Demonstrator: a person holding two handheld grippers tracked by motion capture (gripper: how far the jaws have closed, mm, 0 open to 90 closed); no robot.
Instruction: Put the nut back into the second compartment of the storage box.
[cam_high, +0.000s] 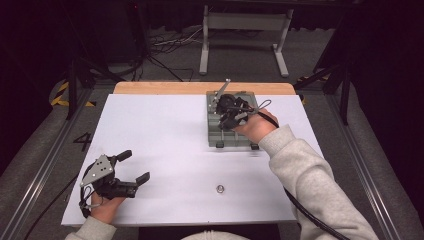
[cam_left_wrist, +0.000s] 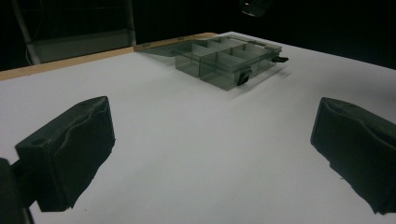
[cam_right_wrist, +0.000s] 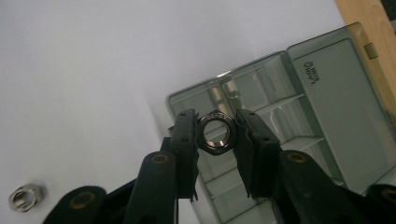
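Observation:
My right gripper (cam_high: 228, 107) hangs over the clear grey compartment box (cam_high: 214, 136) at the table's far middle, shut on a dark hex nut (cam_right_wrist: 215, 134) that sits upright between its pads, hole facing the camera. Below the nut lie the box's compartments (cam_right_wrist: 280, 93), and the opened lid (cam_right_wrist: 336, 79) lies beside them. A second, silver nut (cam_high: 219, 188) lies loose on the white table near the front edge, seen also as the silver nut (cam_right_wrist: 26, 198). My left gripper (cam_high: 135, 166) rests at the front left, open, nothing between its jaws (cam_left_wrist: 210, 154).
The box (cam_left_wrist: 224, 60) has black latches on its near side. A wooden strip (cam_high: 200, 88) borders the table's far edge. White tabletop (cam_high: 165, 145) stretches between the two grippers. A metal stand (cam_high: 245, 30) and cables lie on the floor beyond.

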